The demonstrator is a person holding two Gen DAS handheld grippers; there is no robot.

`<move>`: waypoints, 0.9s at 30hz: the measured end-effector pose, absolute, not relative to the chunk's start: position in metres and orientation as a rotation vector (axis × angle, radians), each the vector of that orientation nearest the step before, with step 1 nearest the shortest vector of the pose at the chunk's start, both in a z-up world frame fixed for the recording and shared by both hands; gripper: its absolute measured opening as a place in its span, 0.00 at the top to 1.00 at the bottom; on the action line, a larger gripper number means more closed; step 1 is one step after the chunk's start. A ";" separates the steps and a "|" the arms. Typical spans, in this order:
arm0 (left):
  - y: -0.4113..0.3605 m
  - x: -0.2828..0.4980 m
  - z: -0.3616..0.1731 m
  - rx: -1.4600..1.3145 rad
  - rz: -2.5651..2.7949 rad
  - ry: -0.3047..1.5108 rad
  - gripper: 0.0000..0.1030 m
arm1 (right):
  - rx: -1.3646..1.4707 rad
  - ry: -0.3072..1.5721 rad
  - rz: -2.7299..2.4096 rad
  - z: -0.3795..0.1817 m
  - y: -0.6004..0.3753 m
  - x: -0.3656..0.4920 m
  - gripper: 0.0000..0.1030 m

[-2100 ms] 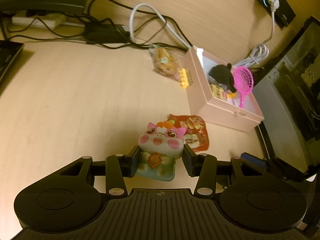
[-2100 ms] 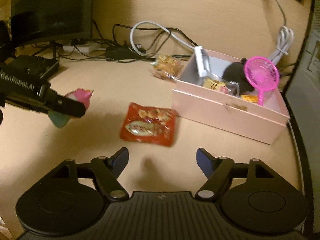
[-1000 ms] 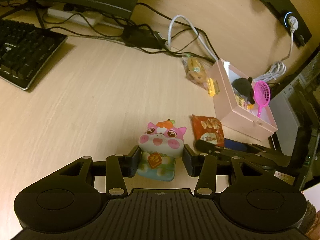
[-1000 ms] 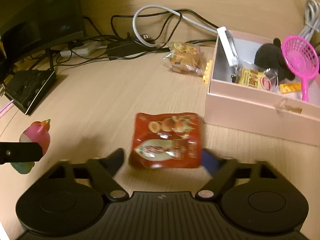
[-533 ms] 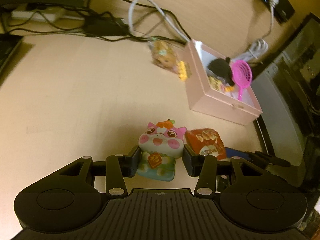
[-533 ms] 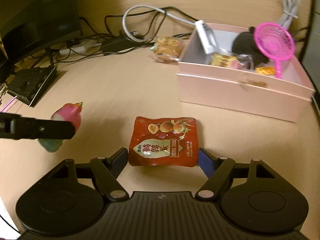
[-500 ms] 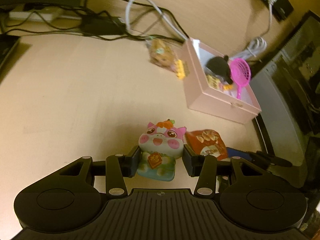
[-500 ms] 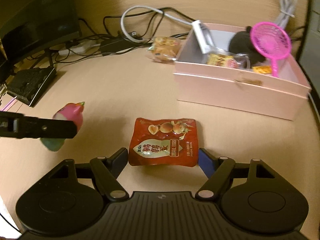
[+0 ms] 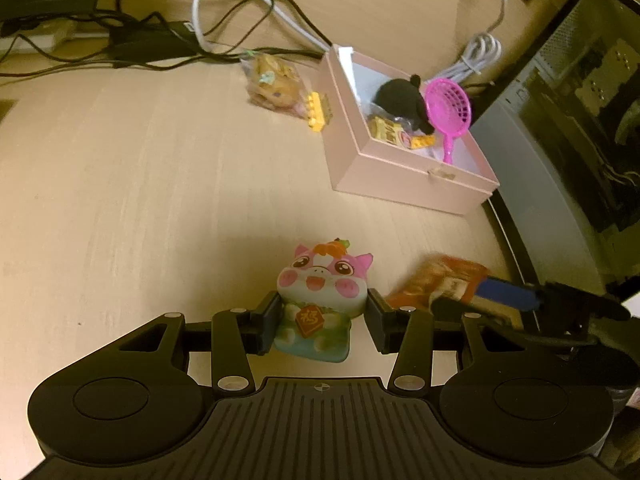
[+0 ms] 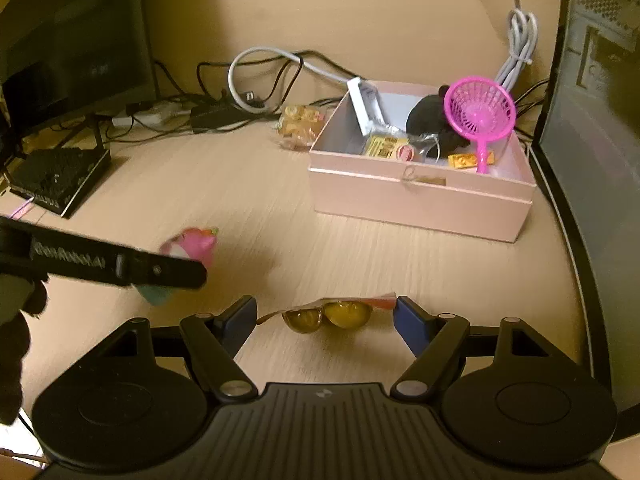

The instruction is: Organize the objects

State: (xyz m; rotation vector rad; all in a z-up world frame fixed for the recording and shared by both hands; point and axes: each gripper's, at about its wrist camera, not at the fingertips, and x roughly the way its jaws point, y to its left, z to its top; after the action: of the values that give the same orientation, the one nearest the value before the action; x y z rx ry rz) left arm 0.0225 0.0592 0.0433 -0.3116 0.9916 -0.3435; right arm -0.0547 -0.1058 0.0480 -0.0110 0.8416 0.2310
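On the left side of the worktop [image 9: 140, 184], the left hand-held gripper [image 9: 322, 322] is clamped on a pig squishy toy [image 9: 320, 300], both pads pressed into its lower sides, face up and toward the camera. Held that way so it can be carried off the surface; likely destination is the pink box [image 9: 404, 176], which is well apart, ahead and to the right. Toy: pink ears, orange tuft on top, rosy cheeks, pale green body, small red diamond tag on the belly; looks soft, sides give a bit under the pads.

Right of it, the right hand-held gripper [image 10: 324, 318] has a red snack packet [image 10: 332, 314] between its blue pads. Jaws have just been closing on it; the packet is bowed and seen edge-on, lifted off the worktop, so it is gripped by its side edges. In the left wrist view the same packet [image 9: 440, 280] shows blurred orange-red just beside the pig.

Far right, the box sits open-topped on the worktop, already holding a black plush [image 10: 428, 116], a pink toy sieve [image 10: 478, 114], and small yellow packets [image 10: 386, 146]. A bagged pastry [image 9: 272, 84] and yellow brick [image 9: 320, 110] lie just outside its left wall, not yet sorted.
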 end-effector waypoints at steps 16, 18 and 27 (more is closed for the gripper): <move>0.065 0.019 0.049 -0.332 -0.331 0.972 0.52 | -0.052 0.872 0.209 0.039 -0.108 -0.055 0.21; 0.066 0.017 0.052 -0.328 -0.326 0.957 0.52 | -0.061 0.851 0.200 0.040 -0.108 -0.057 0.07; 0.076 0.015 0.050 -0.329 -0.300 0.962 0.52 | 0.061 0.906 0.146 0.025 -0.117 -0.036 0.02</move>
State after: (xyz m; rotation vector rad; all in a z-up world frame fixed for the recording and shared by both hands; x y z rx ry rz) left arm 0.0149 0.0762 0.0497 -0.3293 0.9618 -0.3000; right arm -0.0364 -0.1174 0.0251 0.0614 0.9062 0.1460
